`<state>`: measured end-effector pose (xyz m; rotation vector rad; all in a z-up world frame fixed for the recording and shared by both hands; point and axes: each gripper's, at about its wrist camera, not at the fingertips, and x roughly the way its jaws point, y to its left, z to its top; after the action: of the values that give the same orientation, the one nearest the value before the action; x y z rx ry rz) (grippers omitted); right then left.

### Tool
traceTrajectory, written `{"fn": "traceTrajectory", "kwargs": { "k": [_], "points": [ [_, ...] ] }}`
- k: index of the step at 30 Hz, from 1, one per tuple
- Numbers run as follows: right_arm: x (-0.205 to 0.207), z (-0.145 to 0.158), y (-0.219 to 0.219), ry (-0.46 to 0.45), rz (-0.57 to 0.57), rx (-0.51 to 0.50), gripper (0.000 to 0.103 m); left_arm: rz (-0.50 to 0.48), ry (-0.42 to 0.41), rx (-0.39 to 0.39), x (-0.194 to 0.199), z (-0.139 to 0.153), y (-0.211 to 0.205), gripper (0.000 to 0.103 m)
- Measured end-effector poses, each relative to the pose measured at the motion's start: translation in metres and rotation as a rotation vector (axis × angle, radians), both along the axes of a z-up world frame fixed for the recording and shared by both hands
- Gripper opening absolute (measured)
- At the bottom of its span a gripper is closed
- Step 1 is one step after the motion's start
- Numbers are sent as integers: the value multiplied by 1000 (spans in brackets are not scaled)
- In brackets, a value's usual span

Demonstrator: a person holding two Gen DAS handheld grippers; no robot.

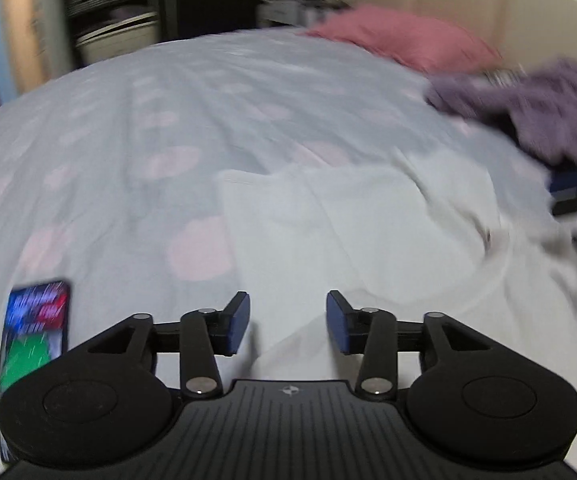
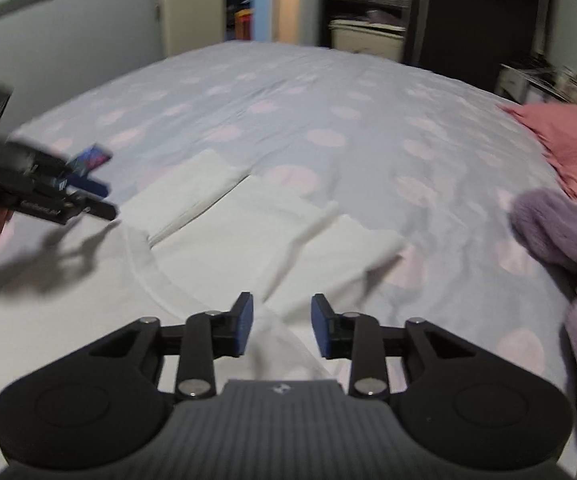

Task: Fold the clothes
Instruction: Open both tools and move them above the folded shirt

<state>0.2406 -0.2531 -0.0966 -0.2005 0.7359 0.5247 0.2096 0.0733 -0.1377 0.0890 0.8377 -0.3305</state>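
White shirt [image 2: 248, 240] flat, long axis diagonal, unheld.

Both wrist views hover low over the bed [image 1: 128, 128] (sharing its white garment [image 2: 248, 232]).

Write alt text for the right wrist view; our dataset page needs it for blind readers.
The open right gripper hovers over a white garment partly folded on a spotted bed. The left gripper is at the left edge, a purple garment and pink pillow at the right.
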Motion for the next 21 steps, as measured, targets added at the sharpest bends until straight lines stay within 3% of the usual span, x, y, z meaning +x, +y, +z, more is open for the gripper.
{"fn": "traceTrajectory", "kwargs": {
  "k": [3,5,12,17,21],
  "points": [
    [-16,5,-30,77,-72,63,42,99,8,-60,-11,9,15,47],
    [-30,2,-49,141,-102,104,55,94,58,-133,-33,9,25,52],
    [-97,-31,-100,408,-201,271,56,81,212,-265,-107,-7,51,52],
    [-142,-39,-98,439,-191,278,56,38,189,-306,-146,-13,48,53],
    [-160,-48,-85,446,-206,331,57,-14,195,-313,-151,-20,29,57]
  ]
}}
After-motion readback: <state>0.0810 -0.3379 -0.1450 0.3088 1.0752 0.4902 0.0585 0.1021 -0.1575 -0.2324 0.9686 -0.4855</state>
